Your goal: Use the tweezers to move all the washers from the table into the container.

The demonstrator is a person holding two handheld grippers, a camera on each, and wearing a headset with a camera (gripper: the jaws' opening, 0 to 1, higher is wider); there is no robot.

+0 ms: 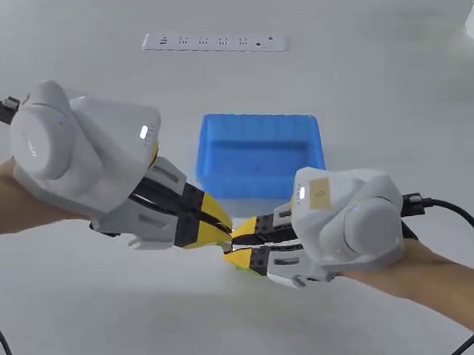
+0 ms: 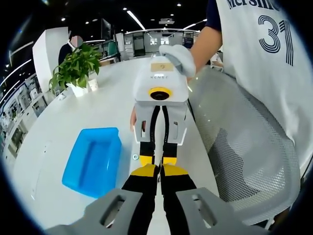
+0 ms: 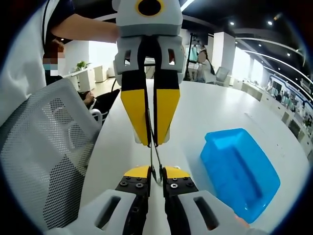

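Tweezers (image 3: 154, 157) are clamped in the left tongs (image 3: 151, 143), with one end between the narrowed right tongs (image 3: 156, 172); contact there cannot be confirmed. Current step: regrasp, near the blue container (image 1: 260, 156). The next move requires a secure single-tong hold, then reaching for the washers.

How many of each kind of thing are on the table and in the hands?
Handheld grippers with yellow-tipped jaws: 2 (left gripper, right gripper)
Thin metal tweezers: 1
Blue plastic container: 1
White power strip: 1
Green potted plant: 1
Total: 6
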